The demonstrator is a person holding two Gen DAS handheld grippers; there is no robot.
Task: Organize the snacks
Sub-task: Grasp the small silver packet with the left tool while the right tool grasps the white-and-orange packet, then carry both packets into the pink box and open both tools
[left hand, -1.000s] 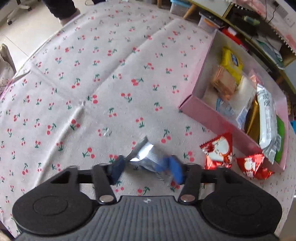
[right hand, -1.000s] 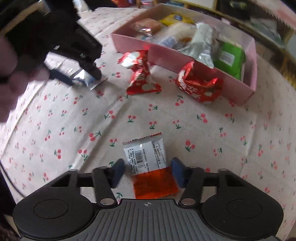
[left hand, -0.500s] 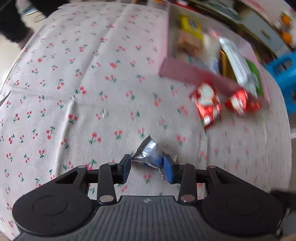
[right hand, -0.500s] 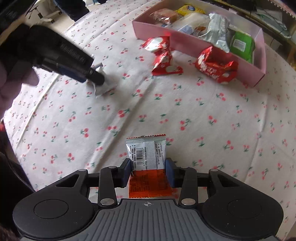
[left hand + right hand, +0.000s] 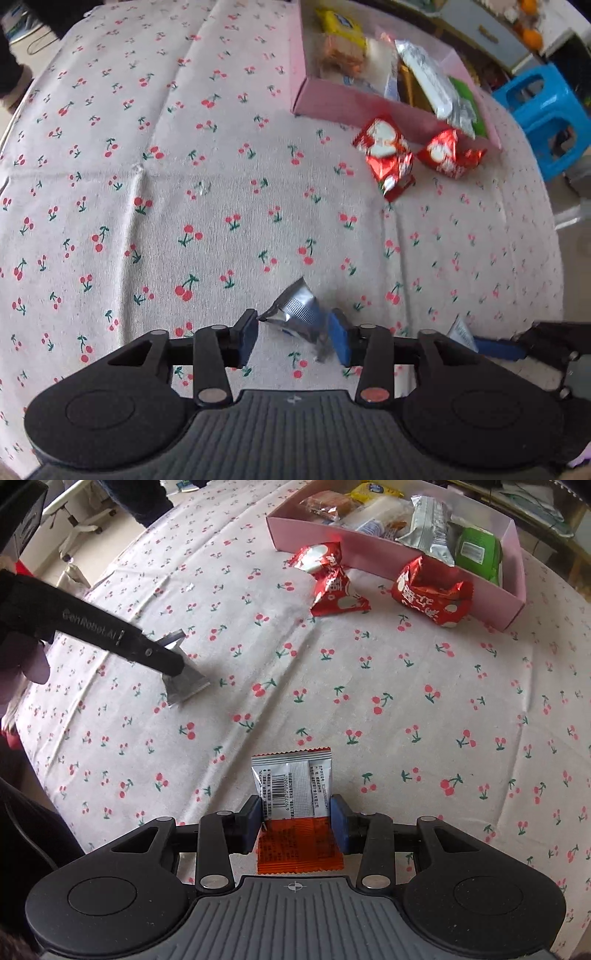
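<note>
Widened jaws straddle silver packet (image 5: 301, 314).

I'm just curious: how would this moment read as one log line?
left gripper: opening, silver packet between | right gripper: shut on orange packet

Each hand-held gripper has a black plastic body with a ribbed grey centre panel and two round, disc-shaped lobes at its sides. On the left hand-held gripper (image 5: 293, 334) and the right hand-held gripper (image 5: 297, 818), black linkage arms with silver pivot screws carry blue finger pads (image 5: 339, 823). Seen from the right one, the left one's black finger bar carries pale lettering.
</note>
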